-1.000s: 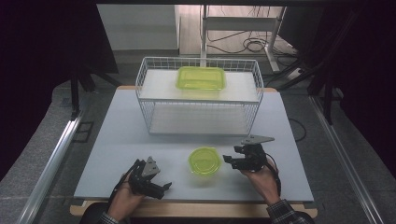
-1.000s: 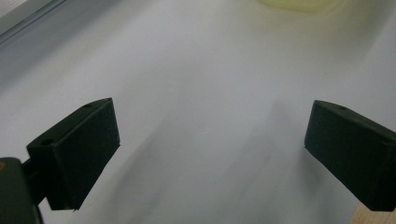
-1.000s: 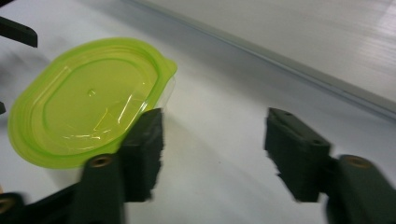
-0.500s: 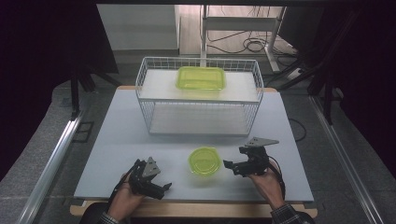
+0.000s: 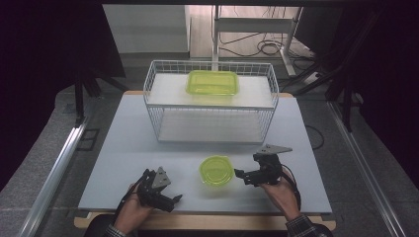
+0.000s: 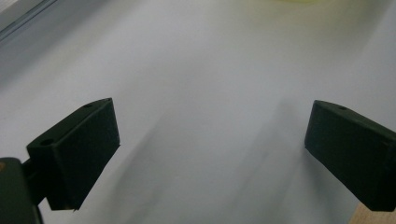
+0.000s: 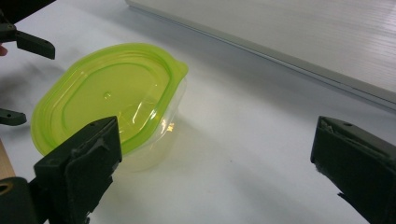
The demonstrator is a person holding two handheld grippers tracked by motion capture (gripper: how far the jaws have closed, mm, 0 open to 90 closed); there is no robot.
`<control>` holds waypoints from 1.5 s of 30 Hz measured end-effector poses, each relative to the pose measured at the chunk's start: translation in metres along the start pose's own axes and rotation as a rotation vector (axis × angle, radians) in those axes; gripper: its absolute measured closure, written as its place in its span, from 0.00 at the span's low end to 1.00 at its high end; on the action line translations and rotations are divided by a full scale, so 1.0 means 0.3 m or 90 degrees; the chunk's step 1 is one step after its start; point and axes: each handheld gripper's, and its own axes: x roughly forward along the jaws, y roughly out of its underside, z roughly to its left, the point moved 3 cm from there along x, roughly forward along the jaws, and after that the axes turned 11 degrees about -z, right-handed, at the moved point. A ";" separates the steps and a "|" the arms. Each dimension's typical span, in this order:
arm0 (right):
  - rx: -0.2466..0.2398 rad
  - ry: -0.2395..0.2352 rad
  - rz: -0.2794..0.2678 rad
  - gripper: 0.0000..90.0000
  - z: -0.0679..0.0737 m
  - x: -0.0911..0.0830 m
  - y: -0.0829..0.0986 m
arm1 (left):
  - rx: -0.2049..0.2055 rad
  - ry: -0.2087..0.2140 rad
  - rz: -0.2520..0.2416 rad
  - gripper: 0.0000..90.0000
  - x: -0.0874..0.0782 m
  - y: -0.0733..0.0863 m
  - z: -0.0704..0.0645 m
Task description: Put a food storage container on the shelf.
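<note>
A small round clear container with a lime-green lid (image 5: pixel 216 170) stands on the white table near the front edge; it is also in the right gripper view (image 7: pixel 107 98). My right gripper (image 5: pixel 241 177) sits just right of it, open, its jaws (image 7: pixel 215 163) wide apart with nothing between them and the container ahead to their left. My left gripper (image 5: pixel 173 201) rests left of the container near the front edge, open over bare table (image 6: pixel 210 154). A faint green blur of the container (image 6: pixel 299 2) shows at the top of the left gripper view.
A white wire basket rack (image 5: pixel 153 94) stands at the back middle of the table (image 5: pixel 123 148). A larger rectangular green-lidded container (image 5: pixel 212 82) lies on its upper shelf. Dark floor and metal rails flank the table.
My right gripper has drawn back a little toward the front edge, away from the container's right side. The container and the left gripper have stayed put.
</note>
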 end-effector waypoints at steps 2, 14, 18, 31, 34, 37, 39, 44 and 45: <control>0.001 -0.007 0.005 0.03 0.005 0.005 -0.002 | 0.002 0.000 0.001 0.03 0.002 0.000 -0.002; 0.037 -0.025 0.044 0.05 0.033 0.054 -0.014 | 0.014 0.003 0.009 0.04 0.006 0.002 -0.006; 0.035 -0.028 0.045 0.16 0.040 0.061 -0.024 | 0.015 0.004 0.012 0.04 0.008 0.003 -0.007; 0.132 -0.084 0.064 0.55 0.000 0.092 -0.038 | 0.021 0.003 0.017 0.04 0.012 0.005 -0.010; 0.153 -0.089 0.073 0.59 -0.006 0.103 -0.036 | 0.021 0.003 0.017 0.04 0.012 0.005 -0.011; 0.172 -0.097 0.079 0.63 -0.009 0.117 -0.037 | 0.021 0.004 0.017 0.04 0.012 0.005 -0.011; 0.181 -0.100 0.083 0.66 -0.012 0.125 -0.039 | 0.021 0.004 0.017 0.04 0.012 0.005 -0.011; 0.233 -0.126 0.090 0.76 -0.025 0.138 -0.036 | 0.022 0.005 0.017 0.04 0.012 0.005 -0.012; 0.246 -0.137 0.090 0.78 -0.028 0.139 -0.034 | 0.022 0.005 0.017 0.04 0.012 0.005 -0.012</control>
